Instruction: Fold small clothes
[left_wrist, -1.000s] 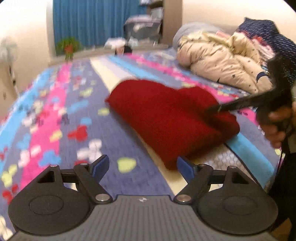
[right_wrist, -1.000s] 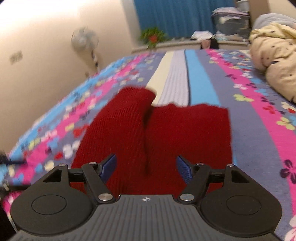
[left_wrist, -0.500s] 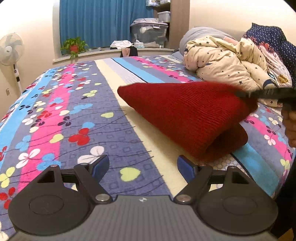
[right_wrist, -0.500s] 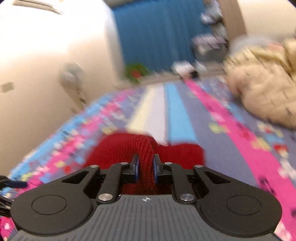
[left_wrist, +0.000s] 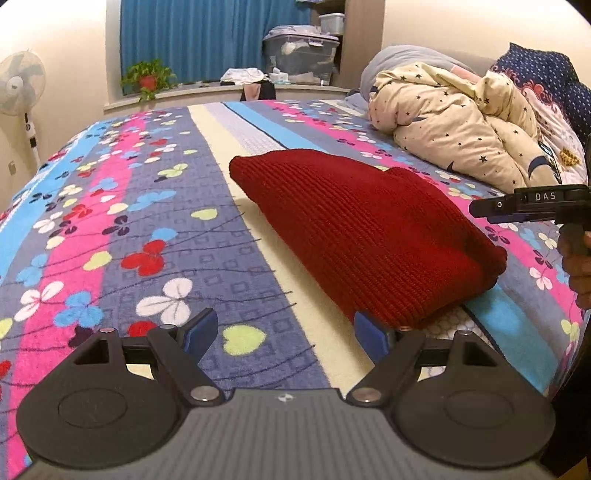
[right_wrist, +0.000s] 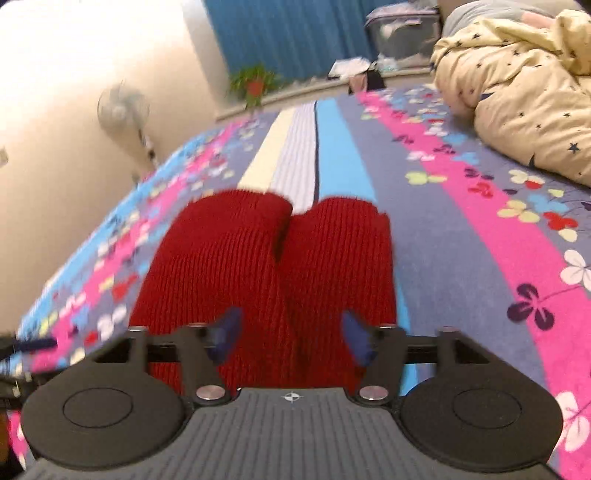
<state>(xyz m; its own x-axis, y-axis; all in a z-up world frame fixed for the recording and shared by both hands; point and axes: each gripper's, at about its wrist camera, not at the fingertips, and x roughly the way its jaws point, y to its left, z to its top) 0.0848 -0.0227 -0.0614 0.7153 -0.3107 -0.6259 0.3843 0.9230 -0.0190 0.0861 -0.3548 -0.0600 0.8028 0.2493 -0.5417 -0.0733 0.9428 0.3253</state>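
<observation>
A dark red knit garment (left_wrist: 362, 229) lies folded on the patterned bedspread (left_wrist: 110, 229). In the right wrist view it (right_wrist: 266, 280) lies right under the fingers, in two side-by-side lobes. My left gripper (left_wrist: 286, 334) is open and empty, low over the bedspread, just left of the garment's near corner. My right gripper (right_wrist: 291, 338) is open and empty, just above the garment's near edge. It also shows at the right edge of the left wrist view (left_wrist: 532, 206), held by a hand.
A cream star-print duvet (left_wrist: 461, 122) is bunched at the back right, with dark blue pillows (left_wrist: 543, 70) behind it. A standing fan (left_wrist: 20, 85) is at the left. A potted plant (left_wrist: 147, 77) and storage boxes (left_wrist: 299, 51) sit on the window ledge.
My right gripper was shut on a fold of the red garment and holding it up. It has opened and let go, and the garment now lies flat. My left gripper barely moved.
</observation>
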